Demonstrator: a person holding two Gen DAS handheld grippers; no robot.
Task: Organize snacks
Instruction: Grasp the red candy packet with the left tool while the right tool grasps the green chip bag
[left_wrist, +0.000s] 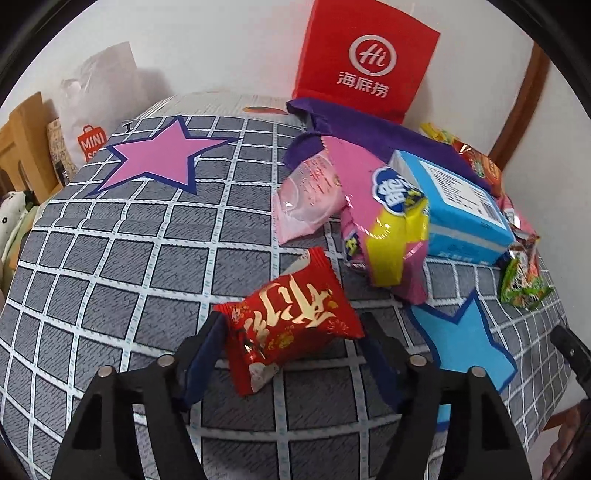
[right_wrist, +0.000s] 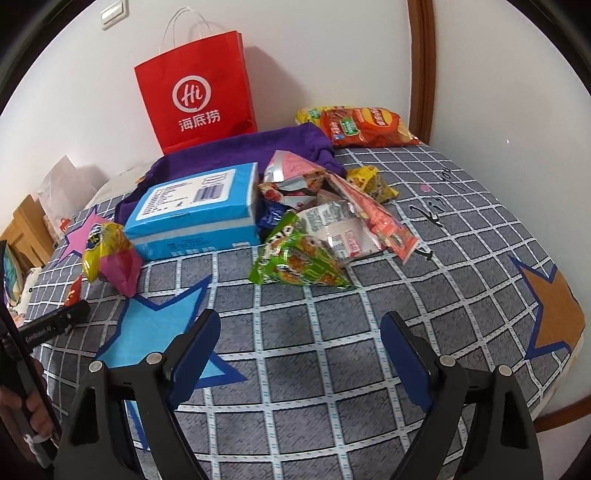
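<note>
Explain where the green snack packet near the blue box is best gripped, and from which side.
Grip the green snack packet across its puffed middle, coming from above with the right hand-held gripper, probably. It lies flat, and its near side is clear, while the wrappers crowd behind it.

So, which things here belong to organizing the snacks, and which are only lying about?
For the job:
- red snack packet between the left gripper pads
- green snack bag
- blue box
- orange chip bag

Lying about:
- purple cloth
- red paper bag
- white Miniso bag
</note>
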